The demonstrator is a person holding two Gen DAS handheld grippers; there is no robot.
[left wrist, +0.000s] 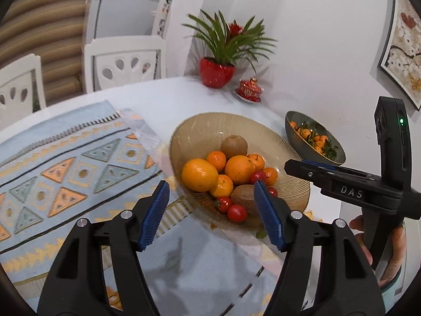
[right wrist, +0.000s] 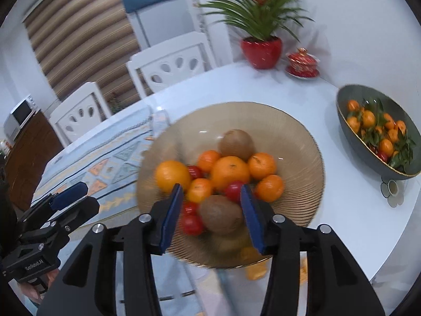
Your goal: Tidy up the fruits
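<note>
A ribbed amber glass bowl on the white table holds two large oranges, several mandarins, two kiwis and several cherry tomatoes. My left gripper is open, just in front of the bowl's near rim, with tomatoes and a kiwi showing between its blue pads. My right gripper is open over the bowl's near side, its pads either side of the front kiwi without closing on it. The left gripper also shows at the left of the right wrist view.
A dark green bowl of small leafy mandarins sits to the right. A red potted plant and a red lidded cup stand at the back. A patterned runner covers the left. White chairs line the far edge.
</note>
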